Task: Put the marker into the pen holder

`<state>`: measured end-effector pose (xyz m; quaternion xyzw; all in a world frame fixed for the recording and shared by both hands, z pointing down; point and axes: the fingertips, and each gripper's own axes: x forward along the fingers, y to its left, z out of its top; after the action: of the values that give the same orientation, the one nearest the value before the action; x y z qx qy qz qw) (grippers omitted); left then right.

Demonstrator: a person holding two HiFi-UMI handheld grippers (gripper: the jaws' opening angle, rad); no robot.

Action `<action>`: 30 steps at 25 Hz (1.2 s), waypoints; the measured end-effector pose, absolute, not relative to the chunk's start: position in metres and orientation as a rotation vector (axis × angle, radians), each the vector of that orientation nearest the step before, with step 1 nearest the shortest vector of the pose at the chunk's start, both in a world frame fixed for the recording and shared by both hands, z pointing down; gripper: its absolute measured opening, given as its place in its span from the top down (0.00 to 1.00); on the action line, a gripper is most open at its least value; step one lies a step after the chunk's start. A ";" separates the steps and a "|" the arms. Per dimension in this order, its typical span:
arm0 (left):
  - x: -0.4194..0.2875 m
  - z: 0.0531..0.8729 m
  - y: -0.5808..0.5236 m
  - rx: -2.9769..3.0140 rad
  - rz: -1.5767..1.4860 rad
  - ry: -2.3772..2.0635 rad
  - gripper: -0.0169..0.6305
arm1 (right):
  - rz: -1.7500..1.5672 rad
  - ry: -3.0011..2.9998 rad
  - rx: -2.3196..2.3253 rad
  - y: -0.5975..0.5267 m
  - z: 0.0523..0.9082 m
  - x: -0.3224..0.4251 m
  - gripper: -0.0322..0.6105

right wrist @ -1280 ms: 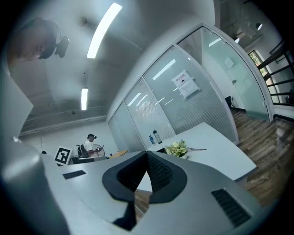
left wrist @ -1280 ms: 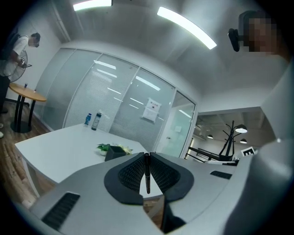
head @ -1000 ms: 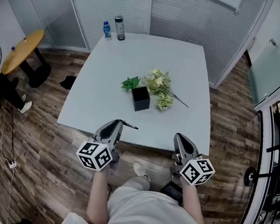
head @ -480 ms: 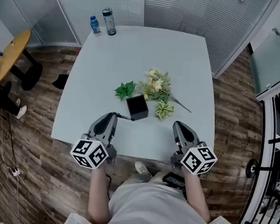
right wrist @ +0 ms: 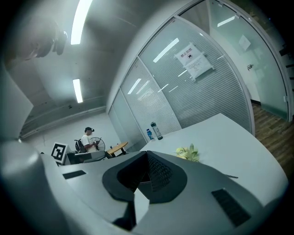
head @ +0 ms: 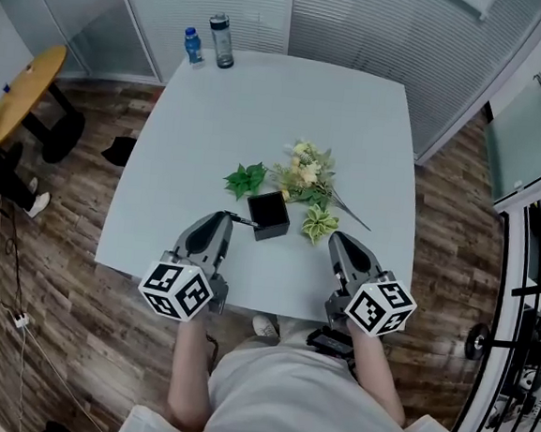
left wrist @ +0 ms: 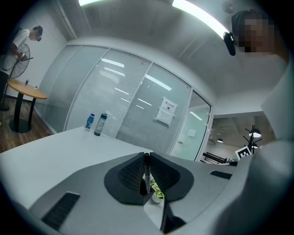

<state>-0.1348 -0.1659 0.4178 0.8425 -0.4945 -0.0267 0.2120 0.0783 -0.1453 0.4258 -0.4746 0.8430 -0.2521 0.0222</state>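
The black marker (head: 242,220) lies crosswise in my left gripper (head: 221,219), whose jaws are shut on it; its free end reaches the left side of the black square pen holder (head: 269,216) on the white table (head: 261,106). In the left gripper view the marker (left wrist: 146,173) stands upright between the closed pads of the left gripper (left wrist: 147,158). My right gripper (head: 336,238) hovers over the table's near edge, right of the holder, shut and empty. In its own view the right gripper (right wrist: 147,158) holds nothing.
Artificial flowers (head: 304,171) and green leaves (head: 246,178) lie just behind and right of the holder. Two bottles (head: 221,40) stand at the table's far left corner. A round wooden side table (head: 18,94) is on the left, glass walls behind.
Both grippers have moved forward over the table's near edge. The marker in the left gripper has come up beside the pen holder's left side.
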 end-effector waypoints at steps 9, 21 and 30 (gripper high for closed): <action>-0.132 0.422 -0.187 2.319 -0.045 -1.415 0.91 | -0.809 2.669 -1.394 -0.177 0.431 0.068 0.93; -0.115 0.461 -0.207 2.301 0.146 -1.416 0.91 | -0.886 2.669 -1.408 -0.199 0.453 0.085 0.93; -0.103 0.491 -0.222 2.298 0.323 -1.397 0.91 | -0.937 2.653 -1.424 -0.216 0.468 0.095 0.93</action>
<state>-0.1029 -0.2219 0.4906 0.8286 -0.5038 0.1164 0.2145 0.0954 -0.2161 0.4683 -0.4516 0.8413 -0.2971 -0.0058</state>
